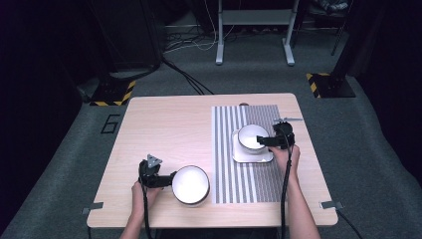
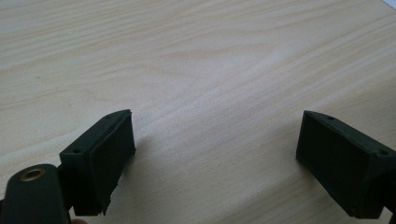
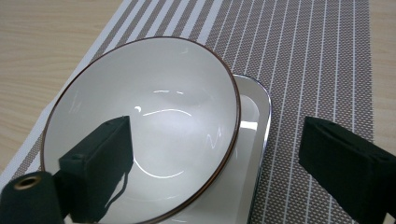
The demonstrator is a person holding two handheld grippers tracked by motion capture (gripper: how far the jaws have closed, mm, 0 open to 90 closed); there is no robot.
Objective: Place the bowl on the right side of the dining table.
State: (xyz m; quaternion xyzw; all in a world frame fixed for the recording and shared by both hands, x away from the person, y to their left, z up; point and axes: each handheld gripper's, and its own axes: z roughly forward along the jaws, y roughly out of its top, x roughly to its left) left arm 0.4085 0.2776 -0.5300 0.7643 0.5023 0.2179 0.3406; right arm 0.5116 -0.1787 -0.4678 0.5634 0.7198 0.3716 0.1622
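On the left, my left gripper [image 1: 166, 179] hangs just beside the large round white bowl with a dark rim [image 1: 190, 184], which rests on the bare pale wooden table [image 1: 164, 124]. In the left gripper view its jaws stand wide apart with nothing but woodgrain between them, so that bowl is not gripped.

Further right lies the grey-and-white striped placemat [image 1: 249, 184], and on it the square white plate [image 1: 251, 157] carries the small white bowl with a thin brown rim [image 3: 140, 126]. My right gripper [image 3: 212, 163] has its jaws apart, straddling that bowl's rim without pressing on it.

I judge the small bowl is already set on the plate, and the large bowl is left to handle.
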